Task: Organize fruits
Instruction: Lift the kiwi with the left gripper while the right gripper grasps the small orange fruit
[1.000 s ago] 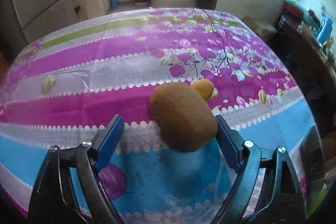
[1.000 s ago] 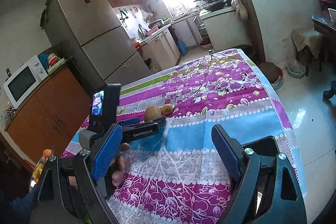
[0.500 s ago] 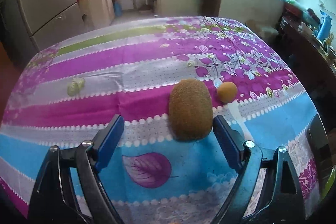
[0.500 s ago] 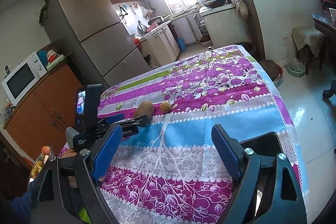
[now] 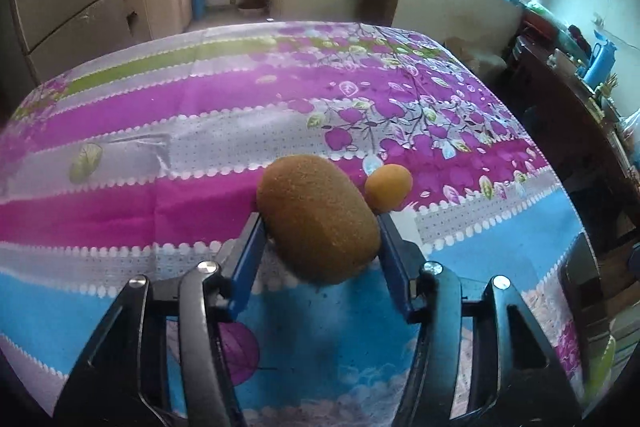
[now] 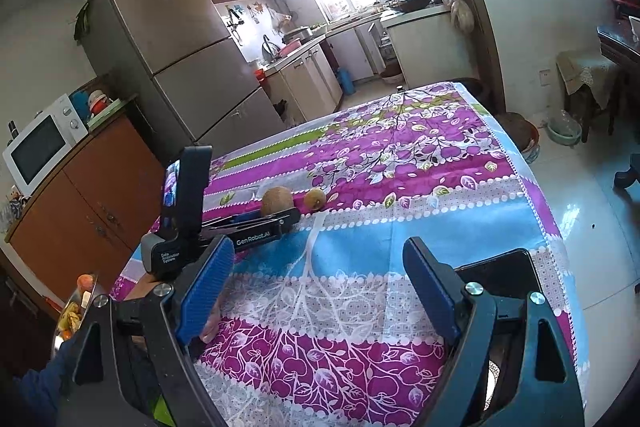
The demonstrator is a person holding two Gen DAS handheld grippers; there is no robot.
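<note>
A fuzzy brown kiwi (image 5: 318, 219) sits between the blue pads (image 5: 248, 259) of my left gripper (image 5: 320, 227), which is shut on it just over the tablecloth. A small orange fruit (image 5: 388, 187) lies on the cloth right behind the kiwi, to its right. The right wrist view shows the same kiwi (image 6: 277, 200), the orange fruit (image 6: 314, 198) and the left gripper (image 6: 294, 213) from farther back. My right gripper (image 6: 320, 287) hangs open and empty over the near part of the table, well apart from both fruits.
The table carries a purple, blue and grey floral cloth (image 6: 400, 187). A metal plate of fruit (image 6: 76, 307) sits low at the left edge. A black flat device (image 6: 500, 267) lies by the right edge. A fridge (image 6: 180, 47) and a wooden cabinet (image 6: 88, 195) stand beyond.
The left gripper's fingers were spread wide beside the kiwi and have now shut on it. The right gripper has stayed open and hardly moved.
</note>
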